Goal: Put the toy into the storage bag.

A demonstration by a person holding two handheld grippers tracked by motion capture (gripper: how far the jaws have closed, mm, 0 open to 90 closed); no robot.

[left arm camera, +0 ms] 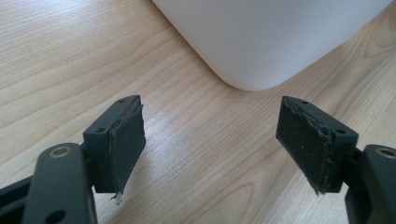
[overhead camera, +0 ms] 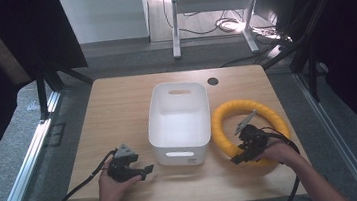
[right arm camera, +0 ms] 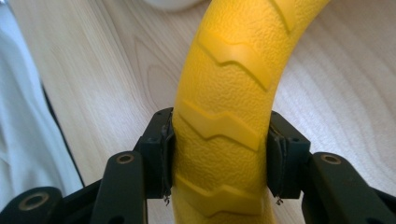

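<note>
A yellow textured ring [overhead camera: 249, 123] lies on the wooden table to the right of a white plastic bin [overhead camera: 178, 120]. My right gripper [overhead camera: 240, 155] grips the ring's near left part. In the right gripper view both pads press on the sides of the yellow ring [right arm camera: 219, 135], shut on it. My left gripper [overhead camera: 146, 171] rests low on the table near the bin's front left corner. In the left gripper view its jaws stand wide apart with bare wood between them, and the bin's rounded corner [left arm camera: 252, 42] is just ahead.
The table [overhead camera: 117, 112] has a round cable hole [overhead camera: 212, 81] at the back. A white desk frame and cables stand on the floor beyond. Black stands flank the table on both sides. Cables trail from both grippers toward the front edge.
</note>
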